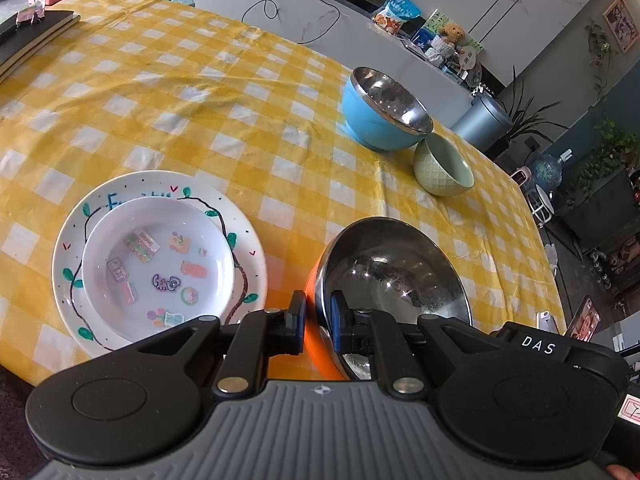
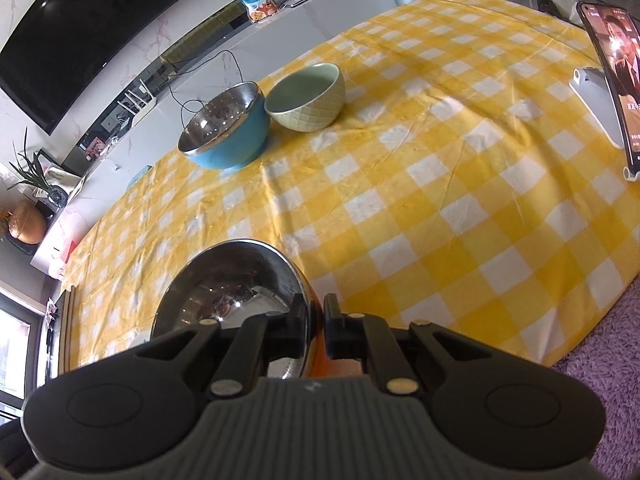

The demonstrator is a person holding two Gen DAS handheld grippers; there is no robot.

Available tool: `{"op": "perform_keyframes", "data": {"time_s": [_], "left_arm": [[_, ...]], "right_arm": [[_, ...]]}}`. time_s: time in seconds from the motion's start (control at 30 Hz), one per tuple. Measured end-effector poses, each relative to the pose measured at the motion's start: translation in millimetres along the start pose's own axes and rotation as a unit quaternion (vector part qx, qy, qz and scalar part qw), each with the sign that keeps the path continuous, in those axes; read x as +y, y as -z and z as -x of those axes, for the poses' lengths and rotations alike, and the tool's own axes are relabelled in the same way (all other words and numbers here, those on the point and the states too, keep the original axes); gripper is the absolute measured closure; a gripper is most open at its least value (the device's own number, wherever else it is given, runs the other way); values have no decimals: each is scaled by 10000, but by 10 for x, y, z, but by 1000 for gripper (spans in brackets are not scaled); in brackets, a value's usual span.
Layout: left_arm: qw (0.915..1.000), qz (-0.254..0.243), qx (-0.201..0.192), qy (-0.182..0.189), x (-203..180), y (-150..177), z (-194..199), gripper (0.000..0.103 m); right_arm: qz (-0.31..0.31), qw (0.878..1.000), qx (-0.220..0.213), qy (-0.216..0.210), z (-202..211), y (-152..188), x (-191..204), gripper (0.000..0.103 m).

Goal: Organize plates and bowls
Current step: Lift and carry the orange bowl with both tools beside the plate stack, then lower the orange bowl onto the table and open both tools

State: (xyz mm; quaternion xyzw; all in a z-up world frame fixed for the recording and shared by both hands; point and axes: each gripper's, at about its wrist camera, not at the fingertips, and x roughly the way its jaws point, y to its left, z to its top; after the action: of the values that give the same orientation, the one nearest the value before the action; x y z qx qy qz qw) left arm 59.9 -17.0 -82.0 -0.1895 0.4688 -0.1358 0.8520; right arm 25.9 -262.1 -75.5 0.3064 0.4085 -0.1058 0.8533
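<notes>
An orange bowl [image 1: 316, 308] with a polished steel lining is held by both tongs at once: the left tongs [image 1: 317, 322] are narrowed onto its rim on one side, one pad outside on the orange wall and one inside on the steel, and the right tongs [image 2: 316, 326] are pinched onto the rim on the opposite side in the same way. The orange bowl is kept at the near edge of the tabletop [image 2: 440, 184], and every other place is given from it. Just beside it a small sticker-printed dish [image 1: 160, 264] is seen nested on a larger vine-painted plate [image 1: 70, 248]. Well beyond it, toward the far edge, a blue steel-lined bowl [image 1: 372, 120] and a pale green bowl [image 1: 442, 168] are set touching each other. The orange bowl is judged to be light, stiff and hard to break, but its steel lining is expected to be slick, so a rim grip with one pad each side is favoured. The plate and the green bowl look ceramic and are best lowered gently.
</notes>
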Motion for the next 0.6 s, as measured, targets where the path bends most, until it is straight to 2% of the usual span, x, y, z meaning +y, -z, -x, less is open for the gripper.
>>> {"op": "perform_keyframes", "data": {"time_s": [0.47, 0.6], "left_arm": [[9999, -142, -2, -68, -24, 12, -31, 86], [9997, -183, -19, -174, -32, 14, -24, 78]], "right_arm": [[-68, 10000, 22, -48, -30, -2, -24, 94], [-39, 10000, 30, -54, -30, 7, -8, 91]]}}
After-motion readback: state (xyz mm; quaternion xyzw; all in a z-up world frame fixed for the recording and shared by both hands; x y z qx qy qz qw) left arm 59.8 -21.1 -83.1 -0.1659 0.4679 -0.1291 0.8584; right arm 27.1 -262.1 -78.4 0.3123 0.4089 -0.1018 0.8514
